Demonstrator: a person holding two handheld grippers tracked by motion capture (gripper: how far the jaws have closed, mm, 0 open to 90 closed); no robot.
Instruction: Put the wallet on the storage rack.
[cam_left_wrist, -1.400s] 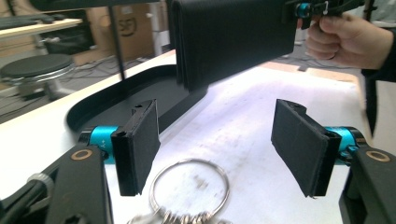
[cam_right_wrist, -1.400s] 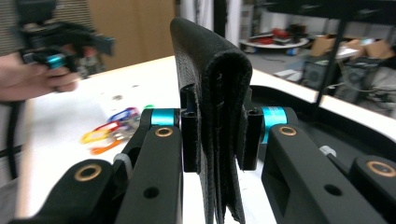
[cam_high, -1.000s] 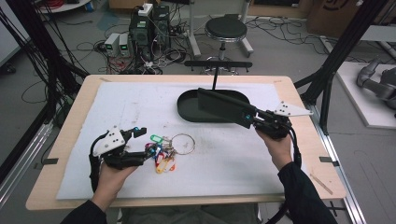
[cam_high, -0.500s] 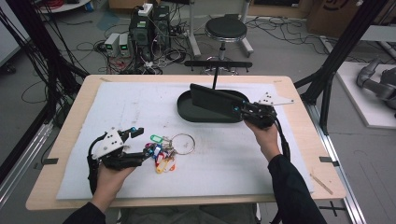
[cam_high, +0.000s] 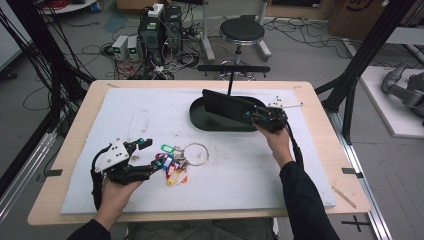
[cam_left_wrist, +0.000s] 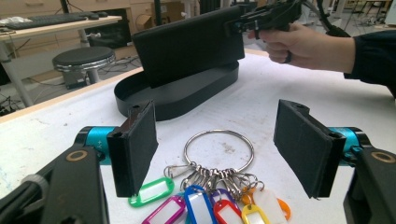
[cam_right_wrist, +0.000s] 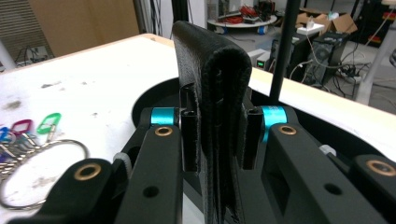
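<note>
Our right tongs (cam_high: 250, 116) clamp a black wallet (cam_high: 225, 106) above the oval tray (cam_high: 200, 120). Our left tongs (cam_high: 152, 156) stand apart around the key ring (cam_high: 196, 153).

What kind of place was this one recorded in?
Probably a robotics lab: computer towers and loose cables on the floor, black framing around the table, a stool.

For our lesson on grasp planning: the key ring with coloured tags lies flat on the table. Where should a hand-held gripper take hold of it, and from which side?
Grip the key ring at the cluster of clips where the coloured tags join it. The bare ring lies flat and thin; the bunch stands higher. Come from the tag side, where the open left hand-held gripper already straddles it.
</note>
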